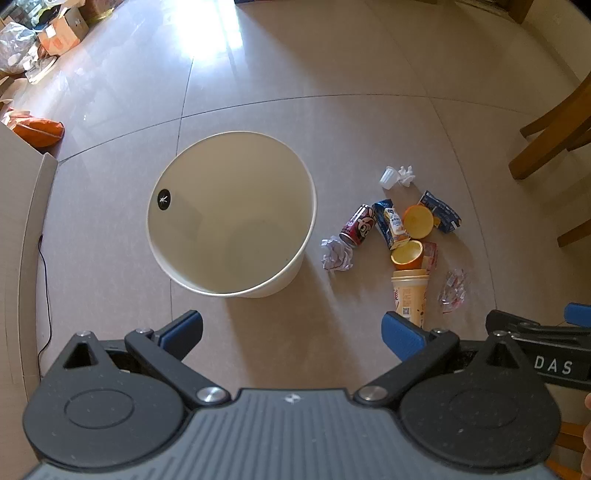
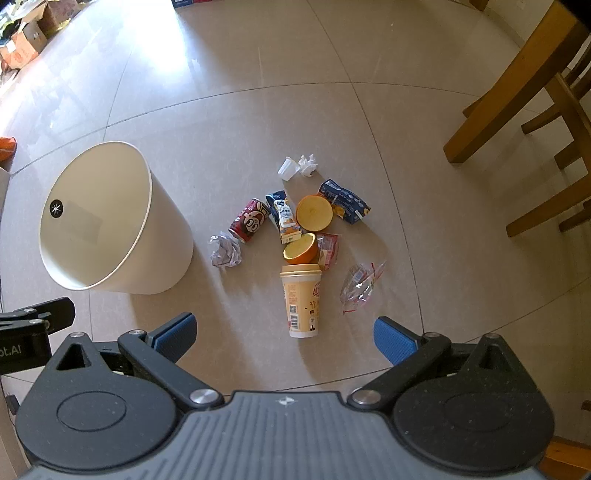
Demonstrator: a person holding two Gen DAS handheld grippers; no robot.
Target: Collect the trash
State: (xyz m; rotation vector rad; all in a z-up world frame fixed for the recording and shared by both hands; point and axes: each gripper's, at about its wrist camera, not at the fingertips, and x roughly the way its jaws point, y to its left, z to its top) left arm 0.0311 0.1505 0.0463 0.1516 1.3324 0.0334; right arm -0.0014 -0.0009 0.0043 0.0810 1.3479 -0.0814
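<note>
An empty cream waste bin stands on the tiled floor. To its right lies a litter pile: a crumpled paper ball, a red can, a blue drink pouch, two orange halves, a blue carton, a yellow paper cup on its side, a clear wrapper, and a small white cup. My left gripper hovers open in front of the bin. My right gripper hovers open just before the paper cup. Neither holds anything.
Wooden chair legs stand at the right. Cardboard boxes and bags clutter the far left corner, with an orange bag nearer. A beige panel with a black cable runs along the left. A tissue wad lies by the white cup.
</note>
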